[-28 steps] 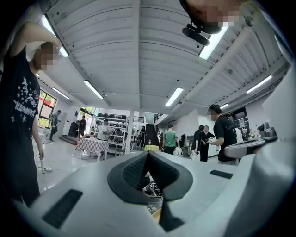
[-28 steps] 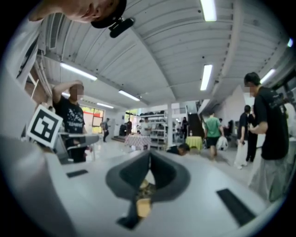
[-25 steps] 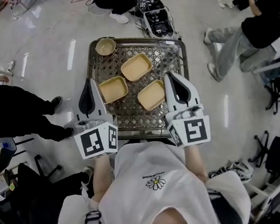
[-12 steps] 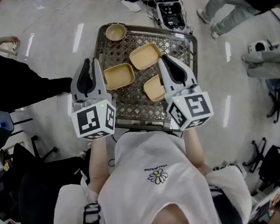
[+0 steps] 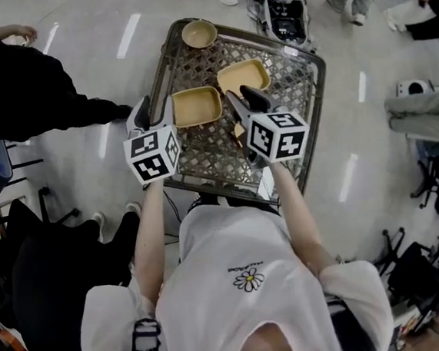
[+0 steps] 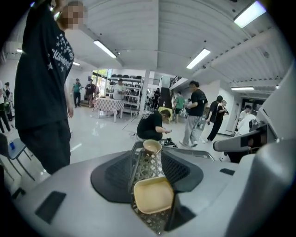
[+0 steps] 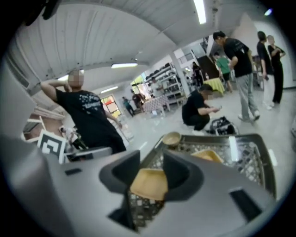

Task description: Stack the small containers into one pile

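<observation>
My right hand-held gripper hides most of the nearest square container; only a sliver shows from above. My left hand-held gripper hangs at the left edge of the wire-mesh table, beside the left square container. Both arms reach forward, tilted down. Both pairs of jaws stand apart, having just been opening, with a tan container showing in each gap, unclamped. The far square container and the round bowl sit beyond.
</observation>
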{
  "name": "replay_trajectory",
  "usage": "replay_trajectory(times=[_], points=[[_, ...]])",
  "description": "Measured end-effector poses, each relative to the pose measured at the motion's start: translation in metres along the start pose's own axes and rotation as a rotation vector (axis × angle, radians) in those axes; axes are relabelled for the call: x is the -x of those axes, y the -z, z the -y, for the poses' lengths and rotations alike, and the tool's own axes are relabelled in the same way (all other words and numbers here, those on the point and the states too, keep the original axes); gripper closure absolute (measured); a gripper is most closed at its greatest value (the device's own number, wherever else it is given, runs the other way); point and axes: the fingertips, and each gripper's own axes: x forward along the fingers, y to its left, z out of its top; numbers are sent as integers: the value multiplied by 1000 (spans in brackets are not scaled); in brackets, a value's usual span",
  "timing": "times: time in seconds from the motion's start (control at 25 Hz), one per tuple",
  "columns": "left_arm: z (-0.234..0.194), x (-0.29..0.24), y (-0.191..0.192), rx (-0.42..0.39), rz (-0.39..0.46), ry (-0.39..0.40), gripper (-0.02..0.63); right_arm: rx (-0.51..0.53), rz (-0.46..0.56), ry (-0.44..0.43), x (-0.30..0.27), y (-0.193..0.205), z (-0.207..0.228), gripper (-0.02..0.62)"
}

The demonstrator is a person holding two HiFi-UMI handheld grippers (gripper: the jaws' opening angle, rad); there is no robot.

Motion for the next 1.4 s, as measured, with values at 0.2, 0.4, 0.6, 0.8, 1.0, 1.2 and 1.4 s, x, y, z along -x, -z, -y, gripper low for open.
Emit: replay_trajectory(times=[0.2,0.4,0.6,0.8,1.0,1.2,1.4], points=[[-20,-30,70,63,-178,-31,396,-87,-193,56,-49,63,33,440],[-25,-55,131,100,-329,-25,385,-135,-367,106,-84,115,54,440],[-33,-68,169,172,-431,-21,380,-206,-475,119,-107,145,59,440],[-37,-72,188,182,-503,-42,471,-265,-543,126,-112,165,63,447],[-41,-78,196,204,-530,-71,547,-262,-580,147,-118,179,70,514],[-40,-76,187,194,-516,-85,566,-223,-561,159,-118,172,66,548],[-40,-67,148,167,-401,-86,567,-142,-447,166,-113,137,54,554]])
